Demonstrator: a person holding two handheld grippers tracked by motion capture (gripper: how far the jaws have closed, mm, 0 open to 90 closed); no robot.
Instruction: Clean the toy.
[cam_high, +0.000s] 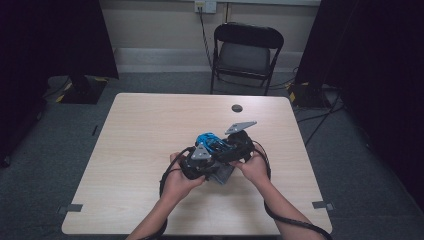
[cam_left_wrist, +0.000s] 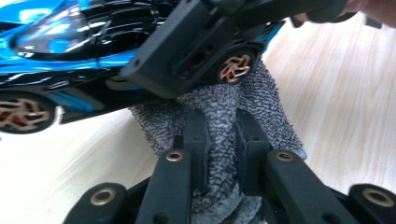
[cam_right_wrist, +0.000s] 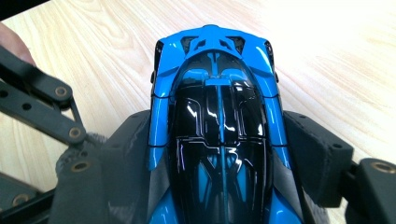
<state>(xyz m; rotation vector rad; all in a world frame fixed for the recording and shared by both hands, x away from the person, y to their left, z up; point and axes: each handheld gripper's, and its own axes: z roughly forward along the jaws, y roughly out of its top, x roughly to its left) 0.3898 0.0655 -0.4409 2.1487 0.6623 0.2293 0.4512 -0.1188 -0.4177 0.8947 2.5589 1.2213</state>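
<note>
Steadying the blue toy car (cam_right_wrist: 219, 135) across its body, the right gripper (cam_right_wrist: 219, 154) frees the left gripper (cam_left_wrist: 219, 154) – clamped on a grey cloth (cam_left_wrist: 261, 107) – to wipe it above the table (cam_high: 140, 150)

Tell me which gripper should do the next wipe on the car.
Left, probably. The left gripper is already shut on the grey cloth, bunched just under the blue toy car by its wheel. The right gripper clamps the car's sides, so it is best kept as the holder.
</note>
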